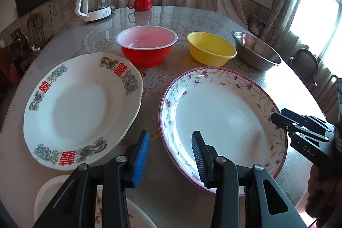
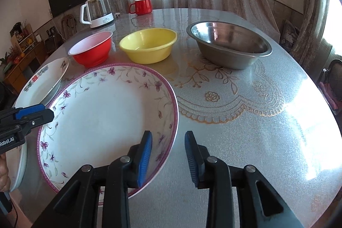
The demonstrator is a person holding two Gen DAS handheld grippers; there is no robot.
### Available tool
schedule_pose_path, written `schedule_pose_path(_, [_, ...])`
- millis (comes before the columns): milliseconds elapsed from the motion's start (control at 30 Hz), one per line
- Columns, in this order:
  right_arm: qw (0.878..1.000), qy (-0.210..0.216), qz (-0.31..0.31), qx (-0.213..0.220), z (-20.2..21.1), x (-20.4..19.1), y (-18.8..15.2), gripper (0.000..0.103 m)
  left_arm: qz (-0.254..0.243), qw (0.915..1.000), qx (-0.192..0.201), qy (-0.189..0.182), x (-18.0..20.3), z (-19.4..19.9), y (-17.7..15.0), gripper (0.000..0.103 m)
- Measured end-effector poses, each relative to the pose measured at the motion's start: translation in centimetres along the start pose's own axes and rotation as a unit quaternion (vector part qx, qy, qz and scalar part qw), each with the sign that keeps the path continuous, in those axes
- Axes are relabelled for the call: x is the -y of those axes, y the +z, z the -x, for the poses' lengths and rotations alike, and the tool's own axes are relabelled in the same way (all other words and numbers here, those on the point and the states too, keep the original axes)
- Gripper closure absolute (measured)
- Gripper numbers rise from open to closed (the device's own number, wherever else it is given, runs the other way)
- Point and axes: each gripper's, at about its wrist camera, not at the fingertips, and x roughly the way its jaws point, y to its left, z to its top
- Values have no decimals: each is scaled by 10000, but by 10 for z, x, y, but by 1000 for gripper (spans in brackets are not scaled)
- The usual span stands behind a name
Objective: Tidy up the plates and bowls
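Note:
A pink-rimmed floral plate (image 1: 222,121) lies in front of me, also in the right wrist view (image 2: 102,119). A white plate with red characters (image 1: 81,108) lies to its left (image 2: 42,82). Behind stand a red bowl (image 1: 147,46) (image 2: 92,50), a yellow bowl (image 1: 210,48) (image 2: 148,44) and a steel bowl (image 1: 256,50) (image 2: 228,44). My left gripper (image 1: 171,142) is open and empty over the floral plate's left rim. My right gripper (image 2: 168,142) is open and empty at that plate's right rim; it also shows in the left wrist view (image 1: 284,123).
A third white plate (image 1: 49,191) sits at the near left edge. A glass kettle (image 1: 94,3) and a red mug (image 1: 142,1) stand at the far side of the round table (image 2: 245,121). Chairs stand to the right.

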Motion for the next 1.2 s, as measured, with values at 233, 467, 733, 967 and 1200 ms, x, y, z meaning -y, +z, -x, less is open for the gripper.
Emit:
schedule_pose_path(233, [9995,-188,18,246,17,-4,5,67,322,9993,189,-74,-14,26,-17,60])
schedule_pose_path(467, [9989,156,200,387,29,-32,8,63,769,9957,457,224,-42,54,-31,55])
schedule_pose_path(733, [9949,907,381,235,22,-79,10,59,1127,9865,602,1023,-77,74,-46,49])
schedule_pose_path(967, [9894,1362,499,111,11,-114,19,54,1305,9801,633,1354,-97,80,-56,46])
schedule_pose_path(1200, [9805,1919,428,3,-2,-137,39,53,1471,9773,561,1421,-115,77,-59,46])
